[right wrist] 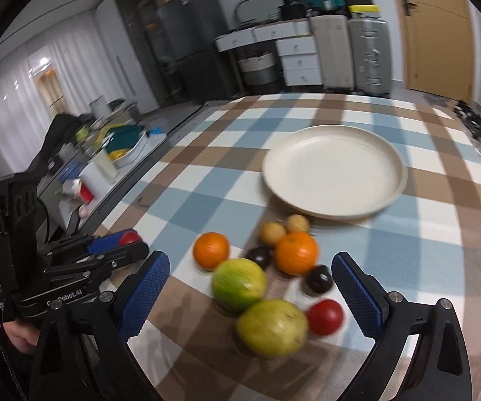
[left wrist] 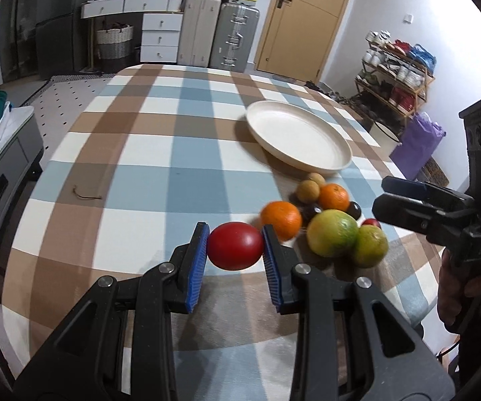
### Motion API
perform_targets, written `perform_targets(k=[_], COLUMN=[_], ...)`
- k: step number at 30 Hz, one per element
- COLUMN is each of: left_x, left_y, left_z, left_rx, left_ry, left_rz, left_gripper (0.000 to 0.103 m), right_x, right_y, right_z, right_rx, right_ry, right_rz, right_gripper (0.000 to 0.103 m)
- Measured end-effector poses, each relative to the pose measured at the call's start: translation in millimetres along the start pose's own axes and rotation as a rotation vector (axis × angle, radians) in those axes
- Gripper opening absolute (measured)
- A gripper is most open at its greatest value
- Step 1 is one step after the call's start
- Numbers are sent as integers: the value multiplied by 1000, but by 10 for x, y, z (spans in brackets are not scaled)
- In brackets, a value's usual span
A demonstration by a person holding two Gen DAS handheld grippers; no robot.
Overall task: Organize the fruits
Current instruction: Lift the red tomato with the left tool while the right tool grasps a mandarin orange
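The left gripper (left wrist: 235, 246) clamps a round red tomato-like fruit (left wrist: 235, 246) between its blue ribbed pads, held above the blue, brown and white checked tablecloth (left wrist: 147, 153); from the right wrist only a sliver of that fruit shows past the left tool. The right gripper (right wrist: 250, 289) stands wide apart with nothing between its fingers, hovering over the blurred fruit pile: two oranges (right wrist: 296, 253), two yellow-green citrus (right wrist: 238, 284), a smaller red fruit (right wrist: 324, 316), two dark plum-like fruits (right wrist: 319, 279) and two small tan round fruits (right wrist: 273, 233), half hidden behind one another. The round cream plate (right wrist: 387, 197) sits just beyond the pile, bare
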State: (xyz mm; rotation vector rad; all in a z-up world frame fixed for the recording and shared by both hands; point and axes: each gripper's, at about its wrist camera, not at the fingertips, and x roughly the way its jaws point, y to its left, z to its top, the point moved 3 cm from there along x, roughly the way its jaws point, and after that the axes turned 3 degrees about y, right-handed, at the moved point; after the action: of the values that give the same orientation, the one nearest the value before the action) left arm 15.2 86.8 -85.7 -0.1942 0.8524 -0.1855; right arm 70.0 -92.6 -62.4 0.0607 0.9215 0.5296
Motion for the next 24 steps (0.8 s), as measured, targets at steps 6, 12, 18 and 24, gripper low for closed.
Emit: perform_targets(k=[6,12,18,24], left_x=[35,121,185,212], left_y=[217,327,413,488], left_z=[2,-35,-48,-49], left_rx=[-35,-59,-80,-98], left_ry=[1,15,20,19], left_rz=[16,2,-5,-13], left_gripper=[29,29,29,29], right_x=[239,453,652,824], right_y=[193,390,564,620], right_z=[136,218,234,243], right_rx=[-64,-135,-212,-234], right_ry=[72,135,189,236], right_rz=[54,62,52,39], right_gripper=[93,87,86,80])
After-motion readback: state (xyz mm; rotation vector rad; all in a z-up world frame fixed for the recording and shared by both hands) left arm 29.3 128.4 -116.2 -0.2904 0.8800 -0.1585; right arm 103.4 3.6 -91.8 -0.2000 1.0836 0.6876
